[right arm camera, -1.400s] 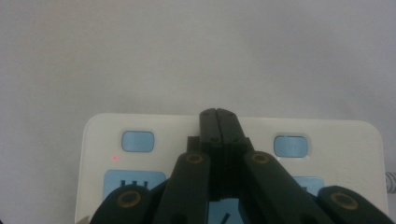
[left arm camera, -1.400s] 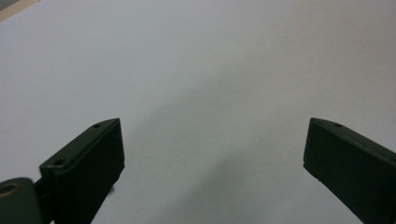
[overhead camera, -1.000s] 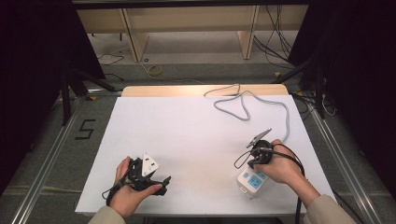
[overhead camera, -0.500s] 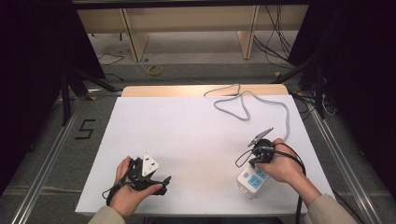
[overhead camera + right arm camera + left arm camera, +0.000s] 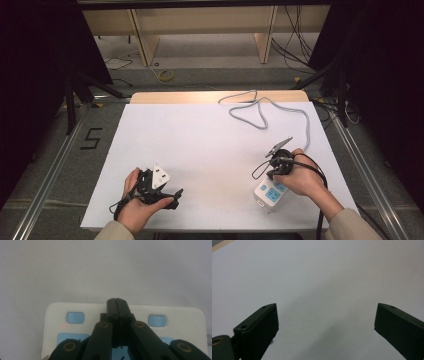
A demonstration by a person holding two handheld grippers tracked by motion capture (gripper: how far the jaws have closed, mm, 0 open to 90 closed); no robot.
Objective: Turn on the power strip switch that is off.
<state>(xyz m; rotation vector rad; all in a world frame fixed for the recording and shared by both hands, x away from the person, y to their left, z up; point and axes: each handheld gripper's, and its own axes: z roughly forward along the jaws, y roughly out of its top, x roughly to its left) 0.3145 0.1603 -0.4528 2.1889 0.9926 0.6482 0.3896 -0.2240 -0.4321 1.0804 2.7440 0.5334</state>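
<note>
Right gripper (image 5: 116,300): jaws pressed together with nothing between them, hanging over the near half of the power strip (image 5: 82,308); in the high view this right gripper (image 5: 278,156) is sitting at the strip's far end, held in the person's right hand (image 5: 300,175).
Left gripper (image 5: 161,192): jaws spread wide, holding nothing; the left gripper view is looking past both black jaws onto bare white surface. It is resting low at the near-left part of the bench, in the left hand (image 5: 137,210).
Power strip: white body with pale blue sockets and two blue buttons, lying flat at the near-right of the bench (image 5: 200,145), partly under the right hand. A small red dot is glowing near its left button (image 5: 75,317) in the right gripper view.
Cable (image 5: 260,112): grey lead looping across the far-right of the bench and running back toward the strip.
Step in hand: judged as the closed right gripper lining up on the strip's top face, probably to press a button or poke a switch; contact cannot be told from these views.
Next move calls for: shifting the closed tip sideways onto one blue button and pressing straight down, lightly, so the strip is not sliding; the left gripper is standing free to steady the body.
</note>
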